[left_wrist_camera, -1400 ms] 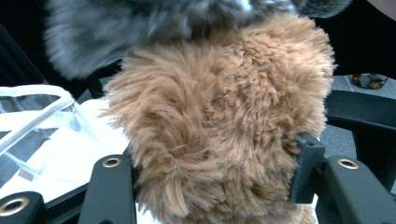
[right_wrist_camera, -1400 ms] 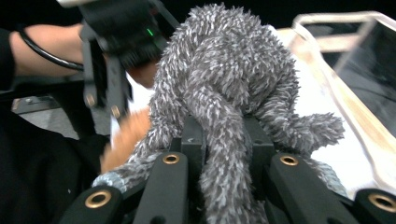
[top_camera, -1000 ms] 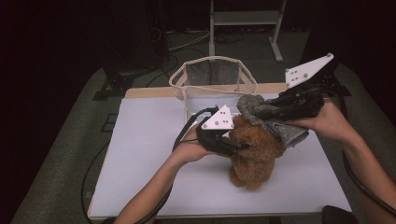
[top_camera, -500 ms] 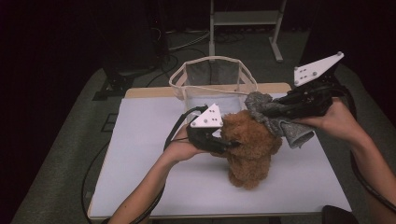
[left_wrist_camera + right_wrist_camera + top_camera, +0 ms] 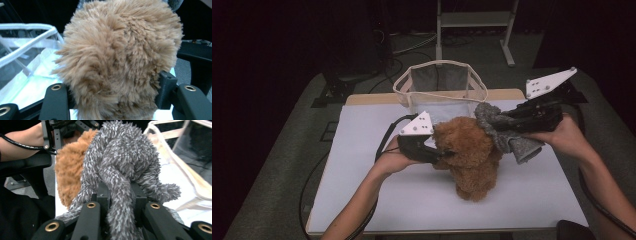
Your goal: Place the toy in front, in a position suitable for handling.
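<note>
High view: a brown plush toy being dressed in grey fleece

High view has the brown plush toy [image 5: 472, 155] upright near the middle of the white counter [image 5: 362, 200], just in front of a fabric basket [image 5: 439, 87] at the far edge. The left tool [image 5: 443, 156] comes in from the toy's left, and in the left gripper view its jaws sit about half spread on either side of the shaggy tan fur [image 5: 120, 60]; whether the pads actually bite or merely bracket it I cannot tell, since the pile hides them. The right tool [image 5: 507, 120] is pinched tight on a grey fuzzy garment [image 5: 504, 132], a fold of it bunched between the pads in the right gripper view [image 5: 120, 185], the rest draped against the toy's upper right side.

My reading is that the step in hand is bringing the grey piece onto the toy (a hat or small jacket, hard to say which). The next move likely calls for the left tool to steady the body while the right draws the fleece over the top without tipping it.

The toy is curly, caramel-coloured and soft, and would probably squash readily under a grip
</note>
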### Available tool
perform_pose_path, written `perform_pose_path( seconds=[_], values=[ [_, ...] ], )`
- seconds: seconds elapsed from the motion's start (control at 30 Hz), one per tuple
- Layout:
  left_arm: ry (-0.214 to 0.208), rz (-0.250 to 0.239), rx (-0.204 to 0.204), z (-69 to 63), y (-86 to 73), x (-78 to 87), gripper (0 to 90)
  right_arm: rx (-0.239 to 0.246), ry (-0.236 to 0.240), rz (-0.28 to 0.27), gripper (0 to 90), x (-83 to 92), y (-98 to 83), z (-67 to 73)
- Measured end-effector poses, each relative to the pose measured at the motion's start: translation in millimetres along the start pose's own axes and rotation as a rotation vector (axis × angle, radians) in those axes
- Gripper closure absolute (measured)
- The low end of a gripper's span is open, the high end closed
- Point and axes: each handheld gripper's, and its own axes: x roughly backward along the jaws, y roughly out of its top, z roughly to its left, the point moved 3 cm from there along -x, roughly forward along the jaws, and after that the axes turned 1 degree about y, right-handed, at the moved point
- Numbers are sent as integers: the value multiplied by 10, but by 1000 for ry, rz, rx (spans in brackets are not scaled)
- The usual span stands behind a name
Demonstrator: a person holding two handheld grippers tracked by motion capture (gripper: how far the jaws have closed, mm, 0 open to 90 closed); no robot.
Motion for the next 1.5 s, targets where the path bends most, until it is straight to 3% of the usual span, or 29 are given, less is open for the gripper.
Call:
perform_pose_path(
  seconds=[0.23,0.27,0.37,0.57,0.7,0.83,1.0,1.1,1.23,1.37,1.5],
  values=[
    [17,4,14,28,-196,200,381,-18,64,-27,737,-330,-55,8],
    [20,-9,27,39,-238,252,388,-22,74,-37,736,-426,-84,-10],
    [27,-33,46,73,-270,309,406,-31,78,-44,736,-494,-96,-24],
    [37,-82,44,109,-147,445,433,-12,70,-77,738,-492,67,12],
    [60,-61,0,119,-10,579,437,10,65,-99,740,-492,185,43],
    [91,-50,-34,132,103,759,438,13,89,-142,741,-534,276,92],
    [82,-16,-59,120,150,873,437,13,122,-146,740,-626,294,122],
    [52,22,-75,103,125,743,433,23,95,-98,740,-623,216,107],
    [12,12,-71,78,164,499,426,-3,73,-150,739,-383,141,77],
    [-30,30,-82,60,248,195,421,16,27,-140,738,-203,110,102],
    [-82,39,-92,6,330,-82,416,28,22,-137,737,-66,79,142]
  ],
)
